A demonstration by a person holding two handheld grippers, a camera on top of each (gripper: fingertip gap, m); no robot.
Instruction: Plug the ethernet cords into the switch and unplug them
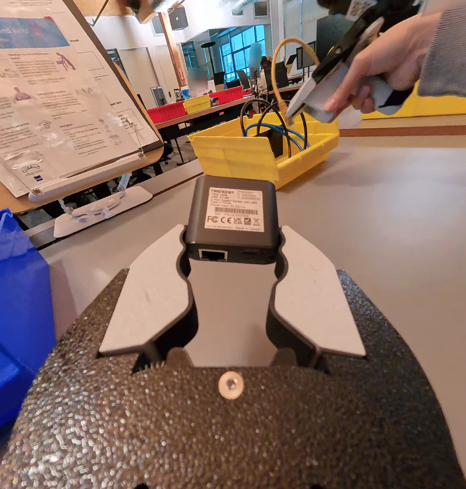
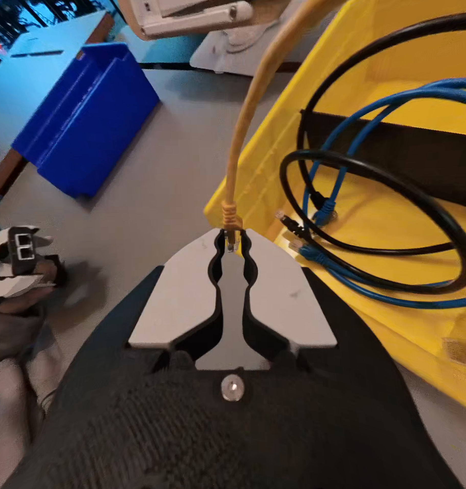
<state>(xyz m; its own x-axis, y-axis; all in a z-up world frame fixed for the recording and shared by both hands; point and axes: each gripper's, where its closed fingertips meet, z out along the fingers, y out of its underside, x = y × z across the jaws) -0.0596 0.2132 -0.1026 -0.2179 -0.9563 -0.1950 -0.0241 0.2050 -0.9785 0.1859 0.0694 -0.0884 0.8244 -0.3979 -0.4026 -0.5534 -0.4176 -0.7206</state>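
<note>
My left gripper (image 1: 232, 239) is shut on the small black switch (image 1: 231, 219), label side up, one port facing the camera; it hovers over the grey table. In the right wrist view the same switch (image 2: 22, 250) shows at the far left with two ports facing out. My right gripper (image 2: 232, 238) is shut on the plug of the yellow ethernet cord (image 2: 230, 222), whose cable arcs upward. In the left wrist view that gripper (image 1: 290, 120) hangs over the yellow bin (image 1: 253, 156), gripping the yellow cord (image 1: 275, 71). A blue cord (image 2: 332, 209) and a black cord (image 2: 380, 174) lie coiled in the bin.
A blue bin (image 2: 86, 119) stands on the grey table (image 1: 385, 211) to the left; it also shows in the left wrist view (image 1: 12, 304). A tilted stand with printed sheets (image 1: 54, 92) rises at the back left. A person's hand (image 1: 380, 71) holds the right gripper.
</note>
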